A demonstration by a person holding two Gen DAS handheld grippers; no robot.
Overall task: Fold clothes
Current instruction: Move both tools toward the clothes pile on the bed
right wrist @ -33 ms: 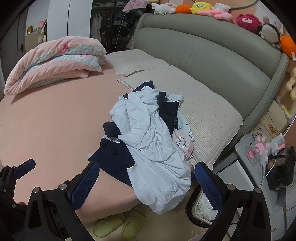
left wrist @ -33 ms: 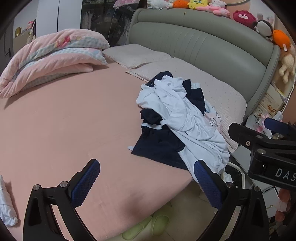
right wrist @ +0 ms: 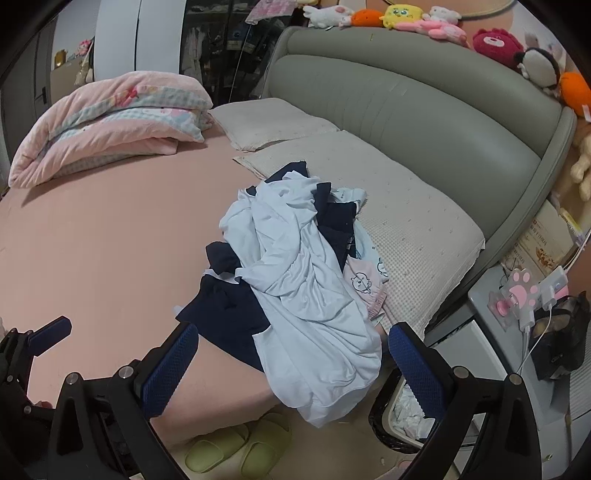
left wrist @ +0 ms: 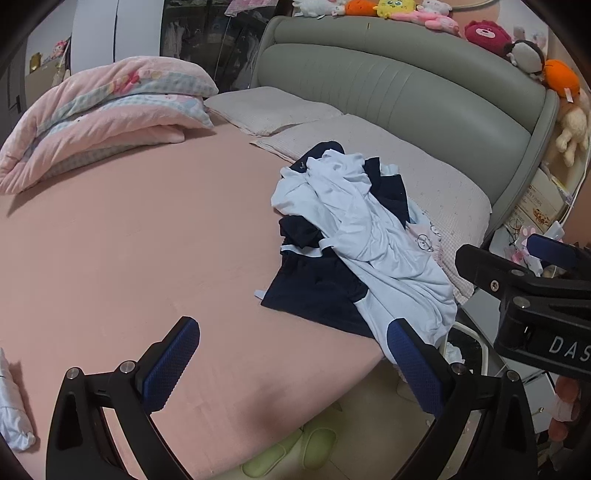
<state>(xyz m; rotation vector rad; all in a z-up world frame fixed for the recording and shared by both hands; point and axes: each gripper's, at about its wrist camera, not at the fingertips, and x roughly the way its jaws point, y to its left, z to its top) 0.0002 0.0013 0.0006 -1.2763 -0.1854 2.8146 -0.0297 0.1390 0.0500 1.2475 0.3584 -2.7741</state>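
Observation:
A jumbled pile of clothes lies near the right edge of the pink bed (left wrist: 129, 251). On top is a light blue shirt (left wrist: 369, 236), over a navy garment (left wrist: 317, 291) and a small pink printed piece (left wrist: 424, 240). My left gripper (left wrist: 291, 325) hovers open above the bed's near edge, short of the pile and empty. My right gripper (right wrist: 293, 330) is open too, in front of the shirt's hem (right wrist: 325, 369), which hangs over the bed edge. Nothing is between its pads. Each gripper shows in the other's view: the right gripper (left wrist: 535, 288) and the left gripper (right wrist: 37, 339).
A folded pink quilt (left wrist: 103, 118) sits at the far left, with two pillows (left wrist: 266, 107) along the grey headboard (left wrist: 406, 85) and plush toys (left wrist: 480, 31) on top. Green slippers (right wrist: 236, 446), a waste bin (right wrist: 402, 413) and a nightstand (right wrist: 491, 314) stand beside the bed. A white cloth (left wrist: 11, 406) lies at the left.

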